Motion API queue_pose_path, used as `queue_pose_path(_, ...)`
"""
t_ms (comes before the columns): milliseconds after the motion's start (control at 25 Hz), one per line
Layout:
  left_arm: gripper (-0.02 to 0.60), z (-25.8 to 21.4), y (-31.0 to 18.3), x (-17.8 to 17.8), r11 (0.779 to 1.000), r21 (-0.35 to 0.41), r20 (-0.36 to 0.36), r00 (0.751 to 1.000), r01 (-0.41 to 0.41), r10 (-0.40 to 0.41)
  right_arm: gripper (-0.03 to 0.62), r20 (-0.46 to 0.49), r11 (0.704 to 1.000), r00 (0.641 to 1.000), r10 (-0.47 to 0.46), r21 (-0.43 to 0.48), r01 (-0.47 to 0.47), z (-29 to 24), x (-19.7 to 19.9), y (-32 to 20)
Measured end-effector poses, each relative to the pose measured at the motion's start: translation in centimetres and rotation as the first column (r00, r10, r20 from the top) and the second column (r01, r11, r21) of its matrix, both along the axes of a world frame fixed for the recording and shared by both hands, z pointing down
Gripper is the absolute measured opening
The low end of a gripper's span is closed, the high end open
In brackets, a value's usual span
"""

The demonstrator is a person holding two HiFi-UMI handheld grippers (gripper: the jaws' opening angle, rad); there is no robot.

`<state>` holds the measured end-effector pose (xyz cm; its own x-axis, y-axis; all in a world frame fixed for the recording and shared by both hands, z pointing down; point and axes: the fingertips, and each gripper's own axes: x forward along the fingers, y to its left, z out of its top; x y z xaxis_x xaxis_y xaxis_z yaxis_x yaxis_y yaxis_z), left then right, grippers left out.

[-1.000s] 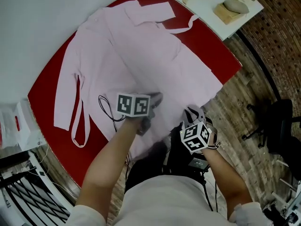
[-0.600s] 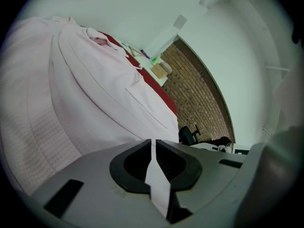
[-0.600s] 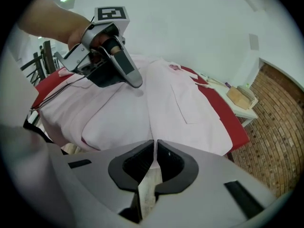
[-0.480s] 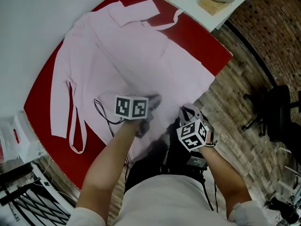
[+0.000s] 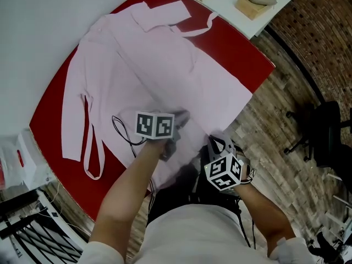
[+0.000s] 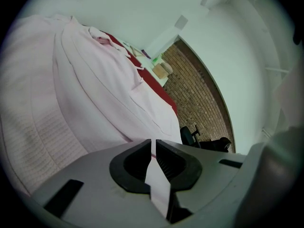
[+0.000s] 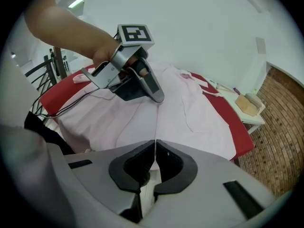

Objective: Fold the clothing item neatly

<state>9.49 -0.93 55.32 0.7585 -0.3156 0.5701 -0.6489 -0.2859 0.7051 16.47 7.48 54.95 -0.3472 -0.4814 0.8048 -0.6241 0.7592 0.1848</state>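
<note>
Your pale pink garment point(image 5: 148, 65) lies spread open along the red table point(image 5: 248, 59), with its collar end at the far side. A long tie point(image 5: 86, 142) loops off its left edge. The cloth shows a fine waffle weave and soft lengthwise creases. At the near hem your left gripper point(image 6: 153, 148) is clenched on a strip of the fabric. Just to its right, your right gripper point(image 7: 155, 148) pinches the hem edge too, and a crease runs from one gripper to the other.
</note>
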Motion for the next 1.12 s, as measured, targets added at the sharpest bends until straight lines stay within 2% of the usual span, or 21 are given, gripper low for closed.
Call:
queue_pose_path(160,0.009,0.2,-0.4,-0.7,1.000,0.005,0.013,1.000,0.009,-0.009,0.021,-0.013,0.999,0.999,0.035,-0.017,-0.035,1.3,0.5,0.5)
queue_pose_path(280,0.009,0.2,-1.5,-2.1,0.999,0.031,0.051,0.998,0.039,-0.041,0.026,-0.041,0.998,0.999,0.002,-0.060,-0.004,2.6,0.6,1.3)
queue_pose_path(520,0.009,-0.8,-4.5,-4.4,0.990,0.125,0.143,0.986,0.066,-0.083,0.046,0.024,0.999,0.999,-0.021,-0.046,0.022,0.4,1.1,-0.1)
queue_pose_path(760,0.009,-0.9,-7.1,-6.2,0.978,0.197,0.222,0.969,0.067,-0.111,0.044,-0.002,0.998,0.998,-0.058,0.033,0.058,-1.0,1.5,-7.0)
queue_pose_path(1120,0.008,-0.4,-13.6,-10.6,0.957,0.252,0.347,0.910,0.144,-0.228,0.043,0.018,0.994,0.999,-0.051,0.098,0.049,-1.6,0.5,-21.6)
